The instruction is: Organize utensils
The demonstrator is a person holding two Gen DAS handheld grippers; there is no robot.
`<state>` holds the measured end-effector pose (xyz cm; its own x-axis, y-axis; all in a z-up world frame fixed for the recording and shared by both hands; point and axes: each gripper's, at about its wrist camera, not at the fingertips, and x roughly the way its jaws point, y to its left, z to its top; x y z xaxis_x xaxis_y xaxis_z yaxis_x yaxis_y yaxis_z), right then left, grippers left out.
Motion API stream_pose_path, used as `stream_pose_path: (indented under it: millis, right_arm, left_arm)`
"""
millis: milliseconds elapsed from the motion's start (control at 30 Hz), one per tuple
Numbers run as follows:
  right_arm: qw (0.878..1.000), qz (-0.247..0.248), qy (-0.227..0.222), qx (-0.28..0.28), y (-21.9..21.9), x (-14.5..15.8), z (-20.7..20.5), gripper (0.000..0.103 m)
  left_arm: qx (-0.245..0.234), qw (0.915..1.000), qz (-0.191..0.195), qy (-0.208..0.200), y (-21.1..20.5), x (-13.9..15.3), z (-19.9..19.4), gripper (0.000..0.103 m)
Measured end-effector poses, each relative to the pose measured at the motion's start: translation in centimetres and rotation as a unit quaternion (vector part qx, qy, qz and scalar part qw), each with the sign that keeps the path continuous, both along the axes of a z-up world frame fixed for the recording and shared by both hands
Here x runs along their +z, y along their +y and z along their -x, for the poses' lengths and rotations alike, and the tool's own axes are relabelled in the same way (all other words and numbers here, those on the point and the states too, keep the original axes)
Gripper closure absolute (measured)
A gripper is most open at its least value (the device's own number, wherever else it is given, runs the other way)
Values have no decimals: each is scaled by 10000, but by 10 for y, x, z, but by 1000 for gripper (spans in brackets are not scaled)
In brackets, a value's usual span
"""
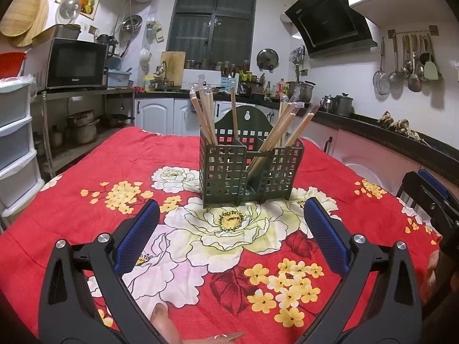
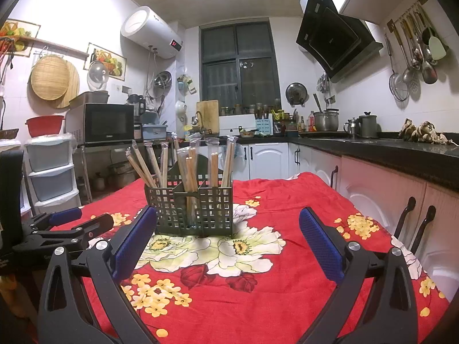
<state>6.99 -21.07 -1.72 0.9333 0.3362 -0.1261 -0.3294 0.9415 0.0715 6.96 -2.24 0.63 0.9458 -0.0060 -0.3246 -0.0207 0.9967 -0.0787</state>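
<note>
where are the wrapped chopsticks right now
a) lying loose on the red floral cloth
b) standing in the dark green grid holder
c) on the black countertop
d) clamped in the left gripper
b: the chopsticks stand upright and leaning in the compartments of the green holder on the floral cloth, while the left gripper and right gripper are both open and empty.

Chopsticks point(image 1: 208, 120) pale wood in clear glossy wrappers; holder point(image 1: 249, 169) matt green plastic grid; tablecloth point(image 1: 100, 157) soft red floral cloth.
</note>
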Motion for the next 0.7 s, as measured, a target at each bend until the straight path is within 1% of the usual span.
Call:
stream_pose_path:
  millis: [700]
  right_arm:
    - [10000,8,7,-15,0,0,0,6]
  left_arm:
    - [-6,10000,-11,-11,0,-1,1,10]
